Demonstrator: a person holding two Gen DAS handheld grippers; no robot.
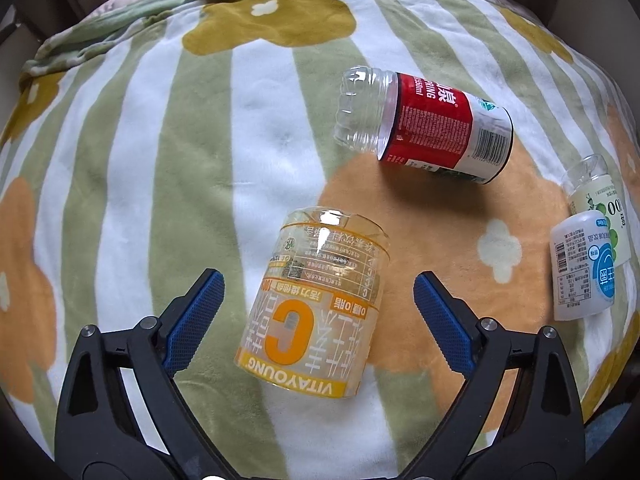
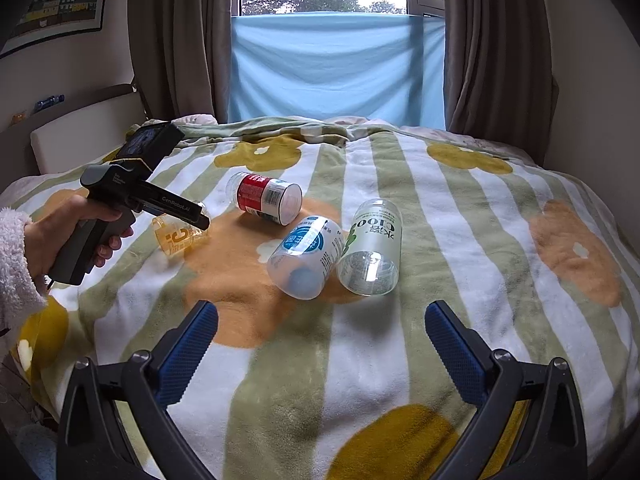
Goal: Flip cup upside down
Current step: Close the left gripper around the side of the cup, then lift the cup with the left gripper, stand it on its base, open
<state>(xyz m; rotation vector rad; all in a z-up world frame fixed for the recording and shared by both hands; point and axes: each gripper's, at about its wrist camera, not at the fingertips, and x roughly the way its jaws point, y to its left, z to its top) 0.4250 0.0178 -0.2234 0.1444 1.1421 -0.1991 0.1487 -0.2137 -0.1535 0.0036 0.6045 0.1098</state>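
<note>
Spread wide, left gripper (image 1: 316, 312) fingers straddle the tipped orange cup (image 1: 316, 312) mid-bed (image 1: 120, 184), poised to clamp; right gripper (image 2: 320, 344) waits open.

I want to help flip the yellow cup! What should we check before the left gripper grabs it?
1. Left gripper open: ok.
2. Yellow cup between its fingers: ok.
3. Fingers touching the cup already: not ok, gaps on both sides.
4. Red cup away from the yellow one: ok.
5. Right gripper out of the way, open and empty: ok.
6. Cup sits steady on the soft blanket: cannot tell.
</note>
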